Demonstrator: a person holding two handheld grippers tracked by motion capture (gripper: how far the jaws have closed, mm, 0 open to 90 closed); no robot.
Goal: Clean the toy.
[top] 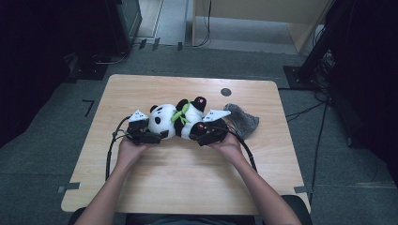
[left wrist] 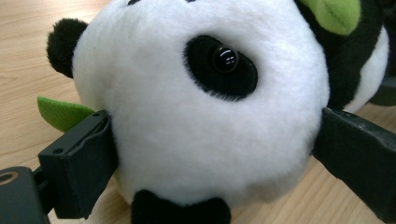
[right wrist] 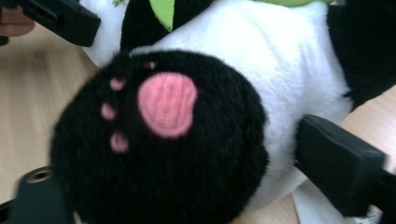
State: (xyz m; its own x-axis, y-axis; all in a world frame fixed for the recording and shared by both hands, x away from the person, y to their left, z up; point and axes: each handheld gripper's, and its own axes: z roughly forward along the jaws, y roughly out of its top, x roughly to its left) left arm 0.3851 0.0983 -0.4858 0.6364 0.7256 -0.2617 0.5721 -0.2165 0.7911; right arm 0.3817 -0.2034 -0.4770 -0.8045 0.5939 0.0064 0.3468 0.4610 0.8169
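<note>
A black-and-white panda plush (top: 176, 119) with a green leaf scarf (top: 180, 114) lies on its back across the wooden table (top: 187, 183). My left gripper (top: 157, 136) is at its head. In the left gripper view both jaws press into the white fur of the head (left wrist: 205, 121), so my left gripper (left wrist: 215, 126) is shut on it. My right gripper (top: 204, 133) is at the plush's lower end. There the black foot with the pink paw pad (right wrist: 163, 140) sits between the jaws of my right gripper (right wrist: 175, 154), which stand apart beside it without visibly squeezing.
A crumpled grey cloth (top: 241, 119) lies on the table just right of the right gripper. A small dark round hole (top: 225, 92) sits near the far edge. The other gripper (right wrist: 60, 18) shows at the top left of the right gripper view.
</note>
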